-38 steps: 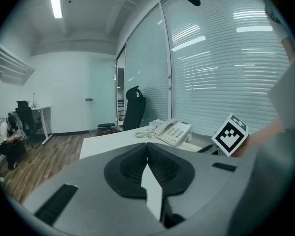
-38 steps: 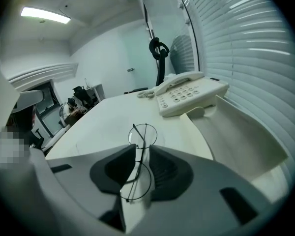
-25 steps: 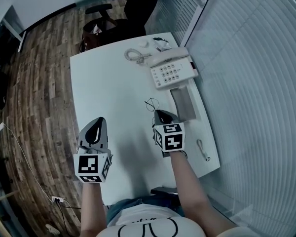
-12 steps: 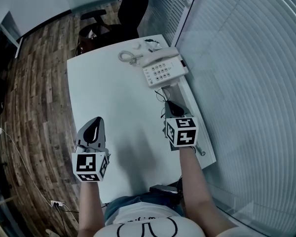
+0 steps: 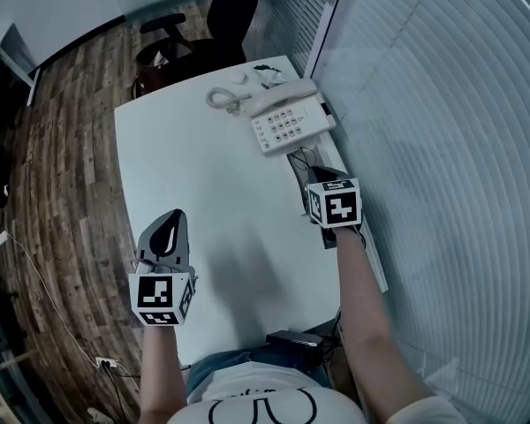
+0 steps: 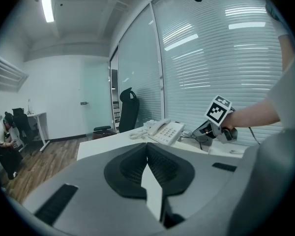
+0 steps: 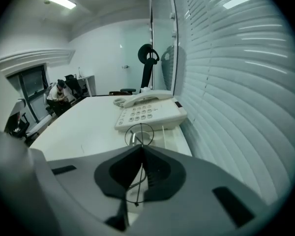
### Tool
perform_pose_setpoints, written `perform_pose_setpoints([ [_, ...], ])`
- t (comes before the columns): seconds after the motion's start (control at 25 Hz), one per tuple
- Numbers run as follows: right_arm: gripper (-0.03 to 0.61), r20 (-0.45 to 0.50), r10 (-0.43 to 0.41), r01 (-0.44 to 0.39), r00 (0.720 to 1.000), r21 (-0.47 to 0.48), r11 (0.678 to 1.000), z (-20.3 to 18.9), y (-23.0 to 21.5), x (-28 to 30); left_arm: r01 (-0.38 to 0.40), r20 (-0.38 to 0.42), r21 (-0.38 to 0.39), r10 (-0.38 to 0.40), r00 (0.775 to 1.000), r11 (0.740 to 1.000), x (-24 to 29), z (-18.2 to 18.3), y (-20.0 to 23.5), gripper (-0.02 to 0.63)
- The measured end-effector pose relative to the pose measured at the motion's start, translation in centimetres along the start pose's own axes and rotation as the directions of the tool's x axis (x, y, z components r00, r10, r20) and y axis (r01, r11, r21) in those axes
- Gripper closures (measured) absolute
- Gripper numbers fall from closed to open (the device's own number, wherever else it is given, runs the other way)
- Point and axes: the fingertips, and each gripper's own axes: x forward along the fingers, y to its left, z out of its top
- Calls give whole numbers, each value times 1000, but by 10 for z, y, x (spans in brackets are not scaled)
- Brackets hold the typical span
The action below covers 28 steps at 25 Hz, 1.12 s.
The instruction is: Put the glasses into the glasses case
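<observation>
My right gripper (image 5: 311, 175) is shut on the thin wire-framed glasses (image 7: 139, 133). One round lens sticks out past the jaw tips, and the rest of the frame runs back between the pads. It hovers at the table's right edge, just short of the phone, over a pale shallow case (image 7: 173, 137) that lies beside the window. In the head view the case is almost wholly hidden under this gripper. My left gripper (image 5: 170, 223) rests low over the near left part of the white table (image 5: 203, 184), shut and holding nothing.
A white desk phone (image 5: 287, 124) with a coiled cord (image 5: 221, 98) sits at the far right of the table. Window blinds (image 5: 442, 148) run close along the right edge. A black office chair (image 5: 225, 11) stands beyond the table's far end.
The right gripper has carried the glasses rightward and farther away, from the table's middle to the right edge near the phone. The left gripper has stayed put.
</observation>
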Motion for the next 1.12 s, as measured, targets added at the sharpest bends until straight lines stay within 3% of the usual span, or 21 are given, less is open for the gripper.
perform_pose_setpoints([
  [0.2,561,-88,-86,79,992,-82,994,-11,-5,10,4,-30,0,-4,1000,1000,9,-6,-1,597],
  [0.4,561,-138,-220,187,966,-216,958,-18,-9,21,11,-45,-1,-11,999,1000,18,-12,-3,598],
  [0.56,561,-150,-263,212,953,-292,933,-23,-6,25,5,-49,-6,-5,999,1000,17,-16,-1,597],
  [0.84,558,-156,-228,158,961,-366,917,-25,15,22,11,-47,-16,-12,999,1000,10,-18,-1,598],
  [0.96,548,-168,-145,85,975,-320,944,-24,25,22,8,-44,-19,-9,999,1000,8,-19,0,598],
  [1.04,467,-177,-82,34,981,-260,965,-23,29,21,3,-41,-27,-5,999,1000,6,-19,2,598],
  [1.12,442,-168,-50,15,984,-205,979,-20,30,16,2,-35,-34,-4,999,999,2,-18,3,598],
])
